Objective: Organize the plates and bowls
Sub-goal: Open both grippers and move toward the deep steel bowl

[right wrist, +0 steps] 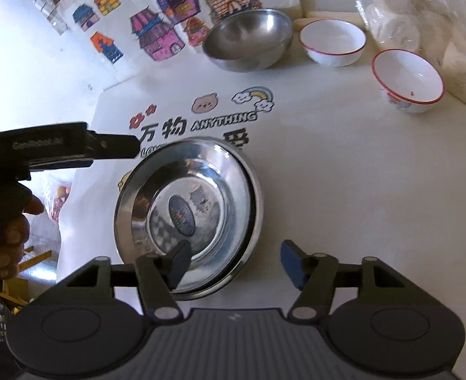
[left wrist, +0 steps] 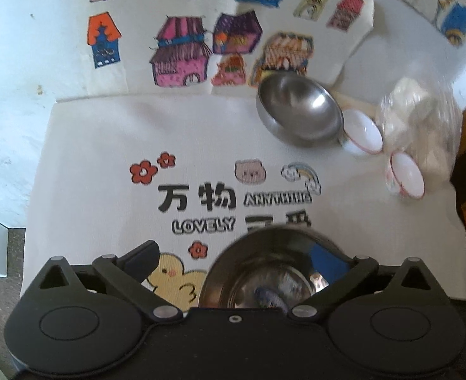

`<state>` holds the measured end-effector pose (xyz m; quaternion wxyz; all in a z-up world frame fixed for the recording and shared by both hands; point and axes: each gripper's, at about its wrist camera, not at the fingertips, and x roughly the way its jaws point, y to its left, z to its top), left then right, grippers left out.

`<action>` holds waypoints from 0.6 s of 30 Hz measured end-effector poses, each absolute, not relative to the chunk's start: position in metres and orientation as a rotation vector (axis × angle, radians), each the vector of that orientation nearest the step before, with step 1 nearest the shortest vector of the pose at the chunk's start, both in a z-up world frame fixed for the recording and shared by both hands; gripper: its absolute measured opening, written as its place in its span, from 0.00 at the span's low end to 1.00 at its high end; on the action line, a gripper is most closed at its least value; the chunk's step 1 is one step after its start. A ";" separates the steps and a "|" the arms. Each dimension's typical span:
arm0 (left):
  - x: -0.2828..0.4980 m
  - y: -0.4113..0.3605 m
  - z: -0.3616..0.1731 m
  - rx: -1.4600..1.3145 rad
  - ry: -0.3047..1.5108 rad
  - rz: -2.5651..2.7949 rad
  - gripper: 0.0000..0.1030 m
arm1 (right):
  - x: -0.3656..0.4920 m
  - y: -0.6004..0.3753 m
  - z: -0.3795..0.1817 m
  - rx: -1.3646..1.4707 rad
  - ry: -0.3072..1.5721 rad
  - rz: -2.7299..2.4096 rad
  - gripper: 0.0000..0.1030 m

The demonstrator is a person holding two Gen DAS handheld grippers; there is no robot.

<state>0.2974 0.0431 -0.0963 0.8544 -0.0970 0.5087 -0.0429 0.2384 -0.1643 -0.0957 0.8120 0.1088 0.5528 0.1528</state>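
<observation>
A shallow steel plate (right wrist: 188,212) with a blue sticker in its middle lies on the printed white cloth; a second rim under it suggests another plate nested below. My right gripper (right wrist: 235,264) is open at its near edge, with the left finger over the rim and the right finger off to the side. My left gripper (left wrist: 251,253) is wide open around the same plate (left wrist: 264,272), pads clear of it. Seen from the right wrist, the left gripper (right wrist: 119,148) sits at the plate's far left. Further back stand a steel bowl (right wrist: 248,39) and two red-rimmed white bowls (right wrist: 332,42) (right wrist: 408,79).
A clear plastic bag (right wrist: 422,15) of white items lies at the back right, beside the white bowls. Colourful house drawings (left wrist: 179,53) cover the far cloth. The table's edge (left wrist: 460,209) drops off on the right in the left wrist view. A hand (right wrist: 8,221) holds the left gripper.
</observation>
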 end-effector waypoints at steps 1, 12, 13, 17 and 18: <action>0.299 0.043 -0.096 -0.208 1.067 -0.084 0.99 | 0.239 -0.168 -0.095 0.239 1.176 0.322 0.76; 0.334 0.037 -0.103 -0.230 1.103 -0.004 0.99 | 0.254 -0.200 -0.102 0.318 1.158 0.289 1.00; 0.339 0.037 -0.105 -0.242 1.114 0.006 0.99 | 0.257 -0.203 -0.103 0.331 1.153 0.283 1.00; 0.360 0.030 -0.107 -0.234 1.100 0.023 0.99 | 0.271 -0.218 -0.105 0.401 1.126 0.251 1.00; 0.367 0.028 -0.107 -0.226 1.095 0.022 0.99 | 0.276 -0.220 -0.106 0.418 1.116 0.242 1.00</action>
